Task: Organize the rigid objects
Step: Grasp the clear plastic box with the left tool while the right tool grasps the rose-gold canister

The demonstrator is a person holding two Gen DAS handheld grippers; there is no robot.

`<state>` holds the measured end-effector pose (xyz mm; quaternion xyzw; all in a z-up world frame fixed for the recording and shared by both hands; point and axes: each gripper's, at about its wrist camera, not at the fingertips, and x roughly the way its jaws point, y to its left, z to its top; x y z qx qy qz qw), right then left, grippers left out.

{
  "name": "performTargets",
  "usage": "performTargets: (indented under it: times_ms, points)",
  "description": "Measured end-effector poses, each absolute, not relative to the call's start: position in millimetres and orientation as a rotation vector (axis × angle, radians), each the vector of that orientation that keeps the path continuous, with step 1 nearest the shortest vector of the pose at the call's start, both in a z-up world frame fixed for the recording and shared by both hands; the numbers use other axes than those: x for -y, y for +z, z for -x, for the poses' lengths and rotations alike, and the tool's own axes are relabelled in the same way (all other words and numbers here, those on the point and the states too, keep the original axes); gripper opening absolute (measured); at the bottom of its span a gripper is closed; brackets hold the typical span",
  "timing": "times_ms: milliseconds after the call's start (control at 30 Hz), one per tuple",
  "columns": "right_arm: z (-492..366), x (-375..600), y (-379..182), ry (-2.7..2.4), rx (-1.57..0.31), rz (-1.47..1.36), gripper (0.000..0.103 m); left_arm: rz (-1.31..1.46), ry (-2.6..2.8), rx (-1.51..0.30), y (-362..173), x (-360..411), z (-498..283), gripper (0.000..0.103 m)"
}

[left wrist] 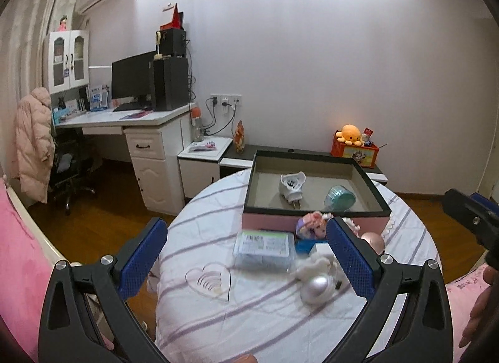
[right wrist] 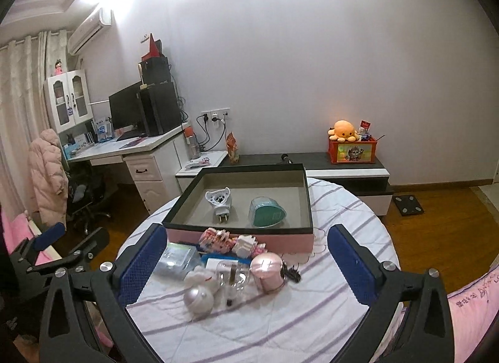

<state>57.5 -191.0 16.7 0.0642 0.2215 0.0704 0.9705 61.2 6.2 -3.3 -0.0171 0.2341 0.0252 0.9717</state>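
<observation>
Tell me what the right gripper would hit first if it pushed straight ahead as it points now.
Probably the clear bottle lying in the clutter on the table, centred between the open fingers of the right gripper; the pink round case lies close beside it. Depth is uncertain.

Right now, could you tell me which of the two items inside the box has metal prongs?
The white plug-in device, on the box's left; the teal container beside it has none.

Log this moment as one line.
left gripper: open, empty | right gripper: open, empty | box: plug, teal case inside
</observation>
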Motion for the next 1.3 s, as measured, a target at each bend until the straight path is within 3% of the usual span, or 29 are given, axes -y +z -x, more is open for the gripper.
performTargets:
  times_ms: [733,1300]
  points:
    - [-25,198,-19,0.133,-0.511,-0.142,0.103,0.013,0.036,-0.53,-27,-5,-41,0.103]
    - [-98,212,-89,0.041,-0.701,-0.079,0.103,-0.006,0.052,-0.709,-95,-6,-127,0.103]
